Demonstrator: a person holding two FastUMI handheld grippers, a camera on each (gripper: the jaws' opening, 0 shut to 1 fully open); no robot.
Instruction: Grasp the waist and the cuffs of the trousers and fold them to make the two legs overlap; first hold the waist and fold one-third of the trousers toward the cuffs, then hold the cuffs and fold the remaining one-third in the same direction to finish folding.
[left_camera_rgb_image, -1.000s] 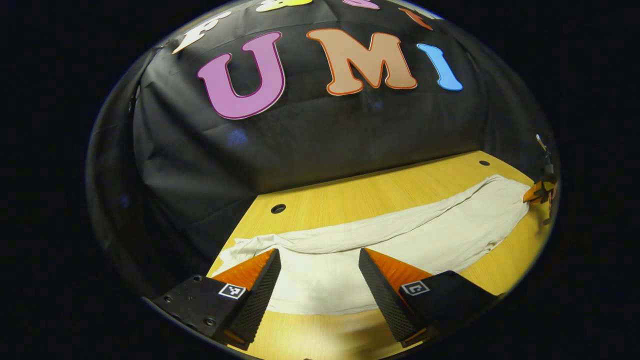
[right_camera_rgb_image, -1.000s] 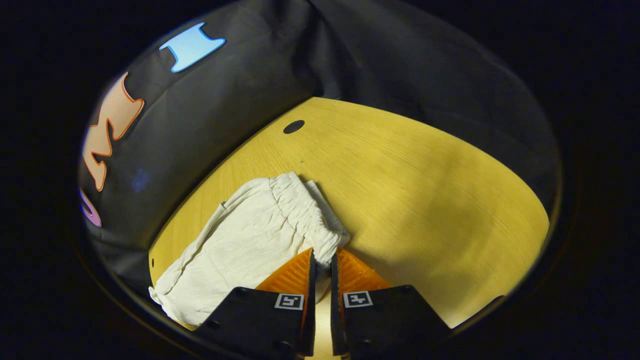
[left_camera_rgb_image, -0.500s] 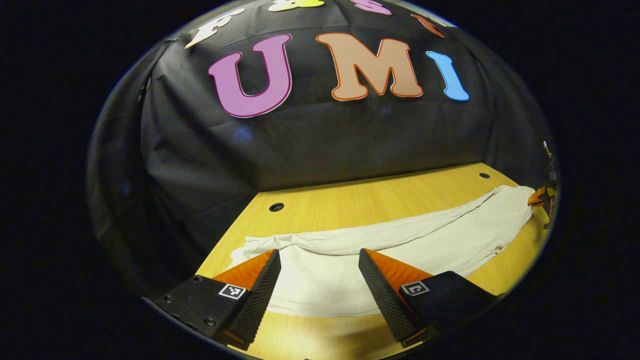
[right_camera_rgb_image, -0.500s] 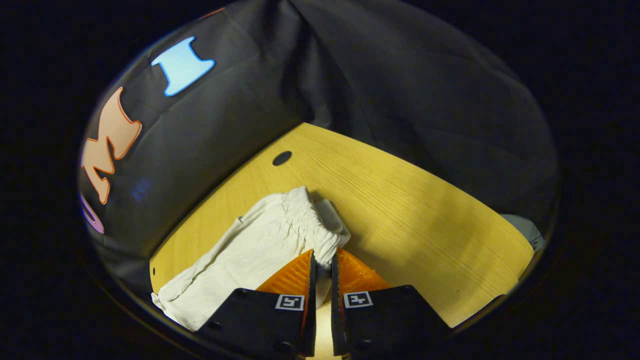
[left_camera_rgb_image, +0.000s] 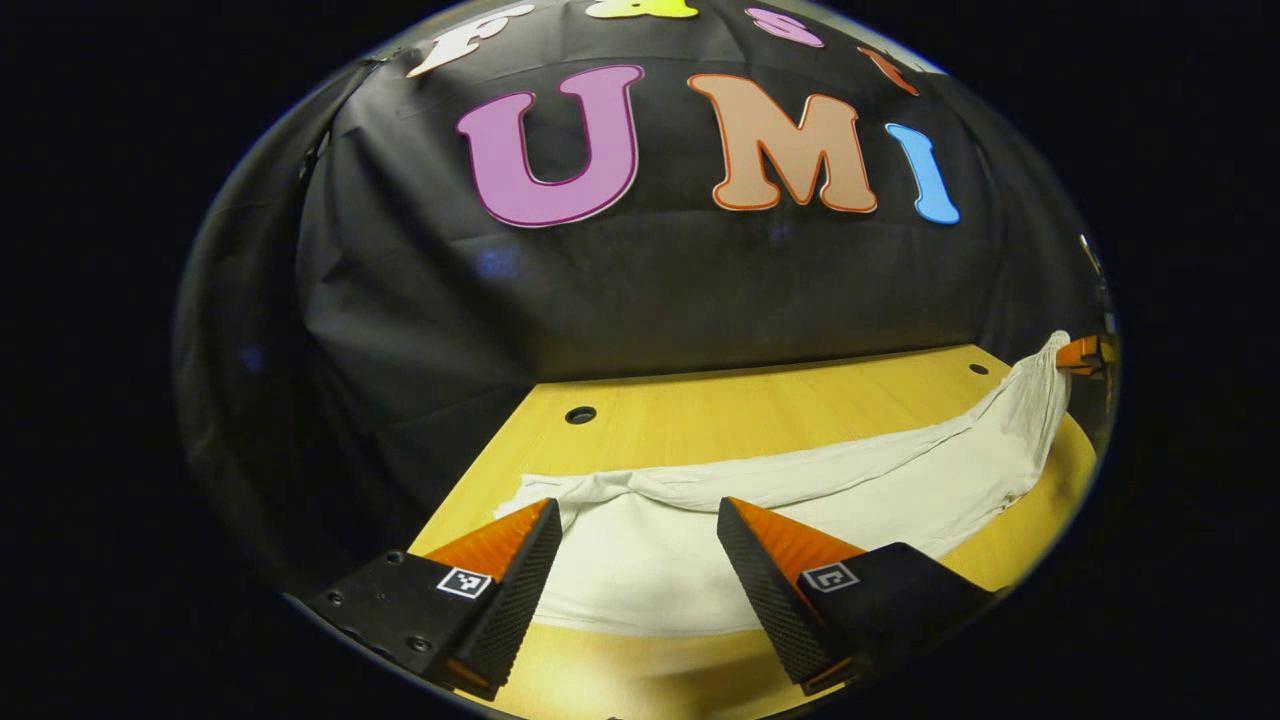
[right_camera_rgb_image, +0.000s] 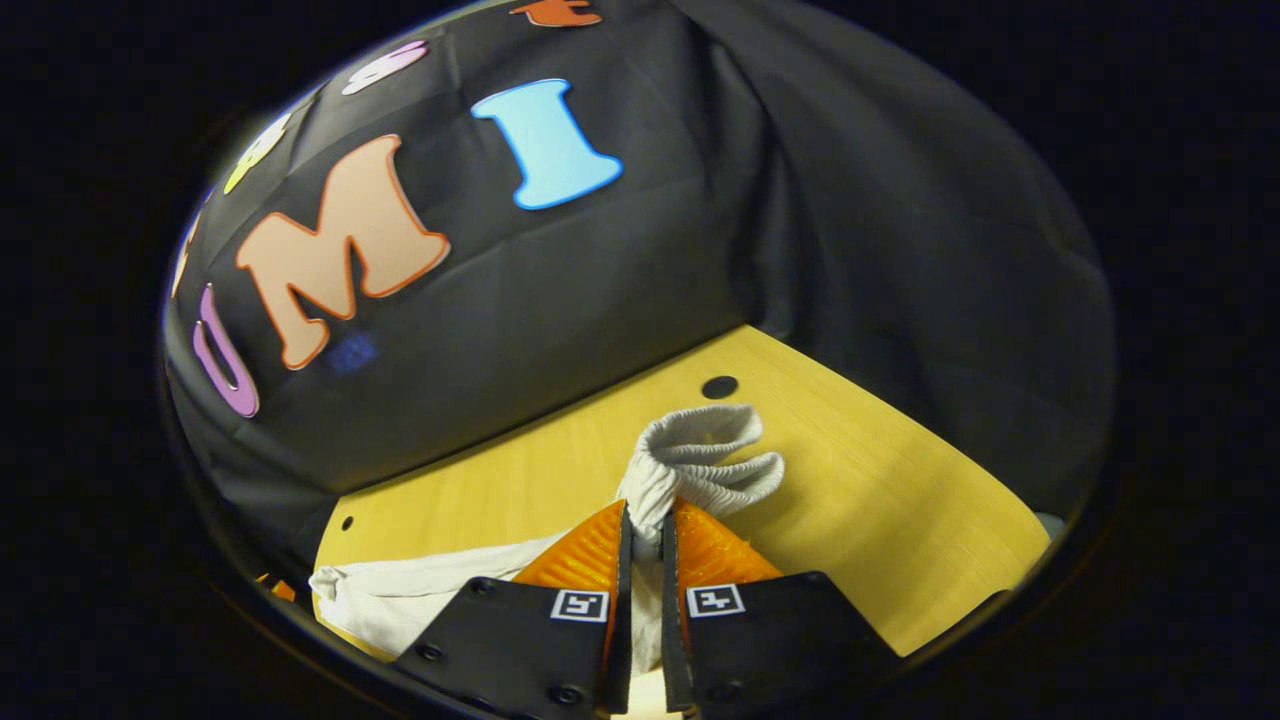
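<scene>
**Waist pinched and raised, cuff end waiting for a grip**

The off-white cotton trousers (left_camera_rgb_image: 800, 500) lie stretched in a long band across the yellow wooden table (left_camera_rgb_image: 760, 410). The right gripper (right_camera_rgb_image: 641, 530) has its fingers pressed together on the gathered elastic waistband (right_camera_rgb_image: 700, 460), which bunches up above the fingertips and appears lifted off the tabletop. The left gripper (left_camera_rgb_image: 635, 560) hovers at the opposite end with its fingers wide apart, the pale fabric spread flat between and beyond them; nothing is held there.

To do this step well, the left gripper should probably come down and close on the near edge of the cuff end before the waist travels any further, so both ends move together and the legs land squarely one on the other. Keeping the cloth lightly taut between the two grips should stop the middle from sagging into wrinkles.

The left gripper view gives the whole length of the garment, with the far end rising towards the other gripper (left_camera_rgb_image: 1085, 355) at the right rim. The right gripper view shows the pinch itself, the ruffled waistband and a round hole in the table (right_camera_rgb_image: 719, 387) just behind it.
</scene>
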